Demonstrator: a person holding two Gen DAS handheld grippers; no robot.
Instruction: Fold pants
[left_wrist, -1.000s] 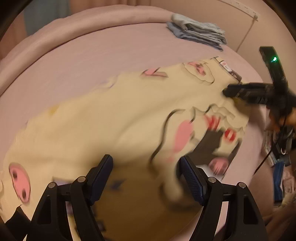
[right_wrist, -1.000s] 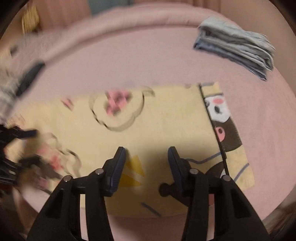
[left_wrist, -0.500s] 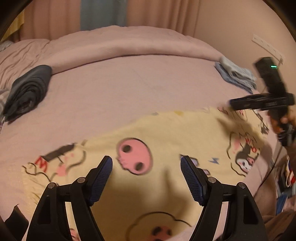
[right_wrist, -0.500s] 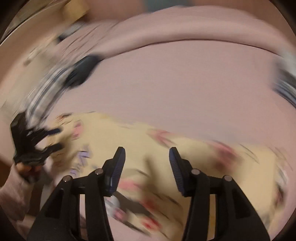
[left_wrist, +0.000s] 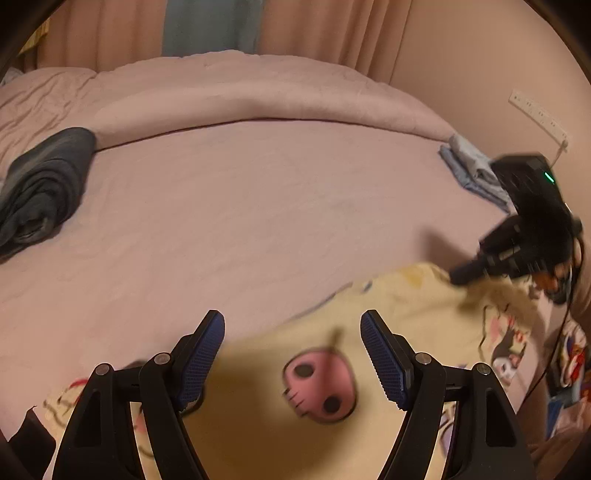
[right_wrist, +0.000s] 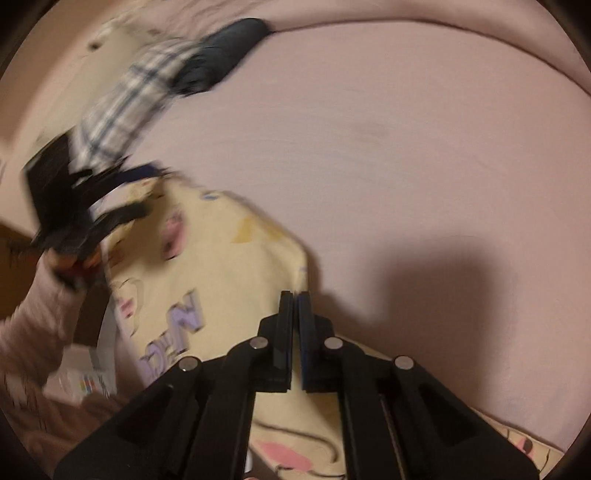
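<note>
On the left of the left wrist view a rolled dark garment (left_wrist: 40, 188) lies on the pink bed (left_wrist: 258, 206), well apart from the pants; behind it a bunched pink duvet (left_wrist: 240, 99) runs across the bed, with curtains (left_wrist: 110, 33) above; the left gripper (left_wrist: 291, 343) hangs with its jaws released and spread wide, nothing between the pads, over the yellow cartoon-print pants (left_wrist: 406, 306), which lie spread on the near part of the bed, a pink skull print between the fingers; further right a folded blue-grey pile (left_wrist: 469, 166) sits near the bed's far right edge, partly behind the right gripper (left_wrist: 458, 275), whose tip meets the pants' far edge; a white power strip (left_wrist: 537, 114) is fixed to the wall beyond. In the right wrist view a plaid garment (right_wrist: 122, 110), badly blurred, lies just beside the dark roll; the left gripper's body is smeared by motion, with a pink sleeve (right_wrist: 33, 332) below; the right gripper's jaws have just been closing and are clenched at the pants' edge, but whether cloth is pinched between the pads cannot be told; the pants' near end is cut off by the frame and covered by the gripper arms; clutter off the bed's right side is too blurred to make out.
</note>
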